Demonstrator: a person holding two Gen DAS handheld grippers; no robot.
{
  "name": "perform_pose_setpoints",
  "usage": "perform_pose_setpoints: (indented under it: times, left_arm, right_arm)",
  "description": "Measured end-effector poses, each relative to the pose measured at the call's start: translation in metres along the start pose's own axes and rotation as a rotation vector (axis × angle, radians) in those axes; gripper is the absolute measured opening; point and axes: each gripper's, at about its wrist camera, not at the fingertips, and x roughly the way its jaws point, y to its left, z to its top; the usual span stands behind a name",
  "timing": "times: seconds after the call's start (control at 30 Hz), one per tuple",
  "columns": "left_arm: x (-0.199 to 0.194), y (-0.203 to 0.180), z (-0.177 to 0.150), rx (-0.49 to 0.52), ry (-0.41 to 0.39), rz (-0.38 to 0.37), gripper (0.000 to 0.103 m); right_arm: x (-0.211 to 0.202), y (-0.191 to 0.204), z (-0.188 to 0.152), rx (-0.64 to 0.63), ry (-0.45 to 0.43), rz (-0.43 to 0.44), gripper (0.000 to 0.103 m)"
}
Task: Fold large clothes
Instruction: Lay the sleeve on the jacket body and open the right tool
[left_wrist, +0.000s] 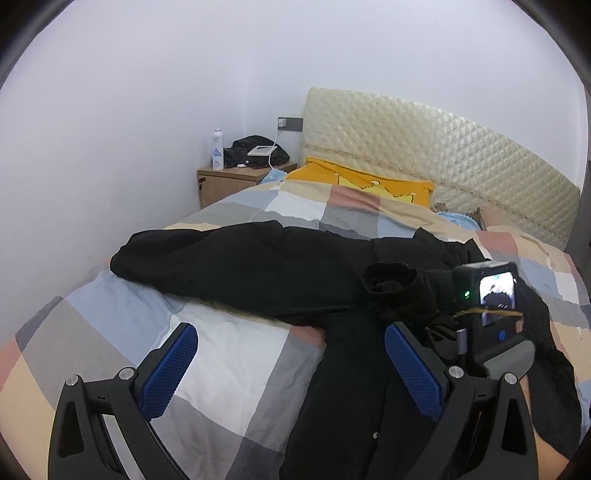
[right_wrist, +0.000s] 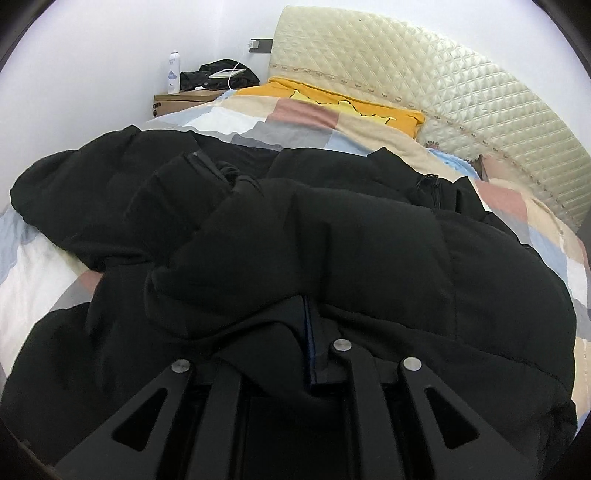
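Black padded coat (right_wrist: 332, 229) sprawled across the checked bed (left_wrist: 229, 354).
It looked bulky, soft, slippery; best gripped at its hem. Left gripper (left_wrist: 291, 373) fingers stood spread, empty; right gripper (right_wrist: 308, 332) fingers pinched coat fabric.

soft even light — fisheye-warped, dark-vignetted edges

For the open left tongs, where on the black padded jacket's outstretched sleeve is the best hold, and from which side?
Probably the far cuff end of the outstretched sleeve of the black padded jacket. It lies flat on the checked bedspread, ending toward the wall side. The left tongs could come from that side, low, one pad sliding under the edge.
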Motion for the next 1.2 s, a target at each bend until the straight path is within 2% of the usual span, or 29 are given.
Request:
perform_pose_setpoints:
  times: [0.17, 0.43, 0.7, 0.73, 0.8, 0.87, 0.9, 0.93, 1.1, 1.2]
  left_arm:
    - [0.006, 0.0, -0.001, 0.003, 0.014, -0.002, 0.102]
    - [0.011, -0.011, -0.006, 0.004, 0.034, -0.006, 0.102]
    - [0.0, -0.022, -0.011, 0.022, 0.02, -0.014, 0.102]
    - [0.0, -0.022, -0.011, 0.022, 0.021, -0.015, 0.102]
    - [0.0, -0.026, -0.012, 0.034, 0.023, -0.009, 0.102]
    - [0.001, -0.029, -0.013, 0.046, 0.02, -0.008, 0.102]
    - [0.001, -0.031, -0.014, 0.052, 0.022, -0.011, 0.103]
    - [0.001, -0.033, -0.015, 0.057, 0.025, -0.016, 0.102]
    - [-0.001, -0.041, -0.018, 0.074, 0.025, -0.039, 0.103]
    - [-0.006, -0.046, -0.019, 0.082, 0.015, -0.057, 0.102]
  right_arm:
    - [-0.01, -0.016, 0.0, 0.066, 0.016, 0.059, 0.012]
    - [-0.036, -0.021, -0.01, 0.039, 0.038, 0.093, 0.015]
    - [-0.064, -0.022, -0.019, -0.046, 0.092, 0.031, 0.025]
    - [-0.069, -0.024, -0.021, -0.047, 0.091, 0.038, 0.031]
    - [-0.076, -0.03, -0.025, -0.027, 0.099, 0.063, 0.05]
    - [-0.086, -0.038, -0.029, 0.016, 0.107, 0.115, 0.083]
    - [-0.094, -0.042, -0.032, 0.028, 0.097, 0.137, 0.09]
    - [-0.101, -0.044, -0.033, 0.036, 0.082, 0.147, 0.101]
    - [-0.142, -0.071, -0.048, 0.104, 0.012, 0.168, 0.103]
    - [-0.173, -0.097, -0.063, 0.151, -0.049, 0.139, 0.103]
